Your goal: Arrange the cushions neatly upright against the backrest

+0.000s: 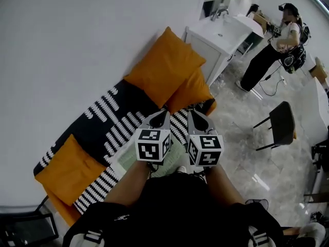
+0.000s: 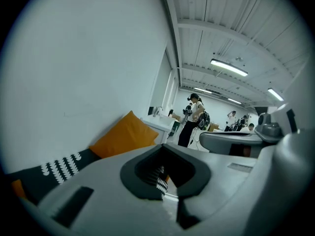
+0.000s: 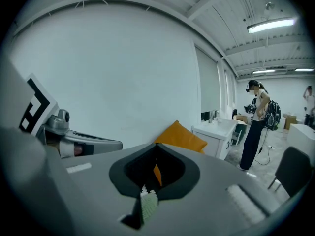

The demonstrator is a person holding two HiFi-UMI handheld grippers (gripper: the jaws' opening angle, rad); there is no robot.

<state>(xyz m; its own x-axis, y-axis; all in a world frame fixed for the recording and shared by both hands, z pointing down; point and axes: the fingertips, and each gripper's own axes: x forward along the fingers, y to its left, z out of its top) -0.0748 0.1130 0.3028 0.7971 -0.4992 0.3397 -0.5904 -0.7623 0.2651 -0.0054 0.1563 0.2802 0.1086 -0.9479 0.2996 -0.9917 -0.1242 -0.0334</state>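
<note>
Both point forward side by side, tilted down: left hand-held gripper (image 1: 160, 113) and right hand-held gripper (image 1: 197, 114), closed, empty.

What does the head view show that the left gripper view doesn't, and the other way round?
Only the head view shows the black chair standing out on the floor. Only the left gripper view shows the white panelled ceiling with its long strip light, and more people far back. Both show the large orange fabric cushion upright against the white wall, the black-and-white patterned sofa cover, the white washbasin cabinet and the standing person in dark trousers.
</note>
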